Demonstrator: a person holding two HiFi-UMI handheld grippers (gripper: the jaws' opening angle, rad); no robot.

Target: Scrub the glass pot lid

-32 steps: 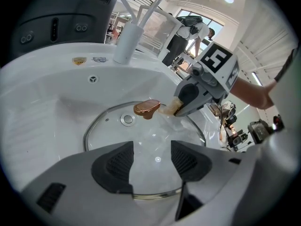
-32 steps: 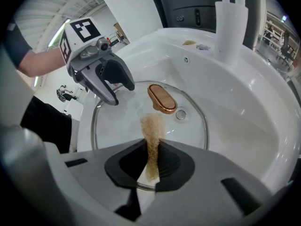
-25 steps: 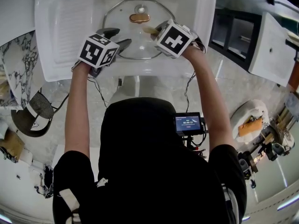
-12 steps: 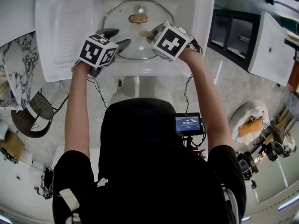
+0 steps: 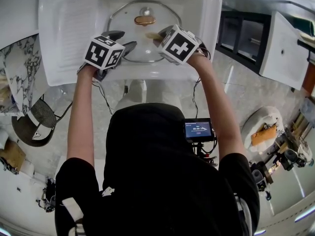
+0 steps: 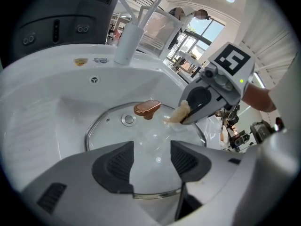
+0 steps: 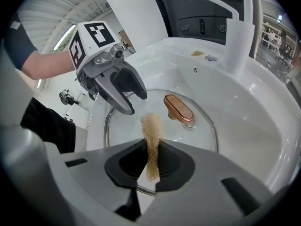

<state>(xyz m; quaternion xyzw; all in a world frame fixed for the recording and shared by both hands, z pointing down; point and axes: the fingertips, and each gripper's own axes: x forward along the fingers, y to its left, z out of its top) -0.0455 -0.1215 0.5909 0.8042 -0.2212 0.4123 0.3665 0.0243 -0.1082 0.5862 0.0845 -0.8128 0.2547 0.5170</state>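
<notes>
The right claw (image 5: 166,32), pinching a tan sponge (image 5: 153,35), has slid slightly toward the knob (image 5: 144,20) of the glass pot lid (image 5: 140,45), which lies in the sink (image 5: 74,28). Scrubbing seems under way. The left claw (image 5: 123,39) stays spread over the lid's near rim.

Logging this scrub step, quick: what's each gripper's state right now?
Left gripper: open, jaws apart over the lid, gripping nothing.
Right gripper: shut on the sponge.

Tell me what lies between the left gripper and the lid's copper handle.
Only bare glass of the lid; the left gripper view shows it.
</notes>
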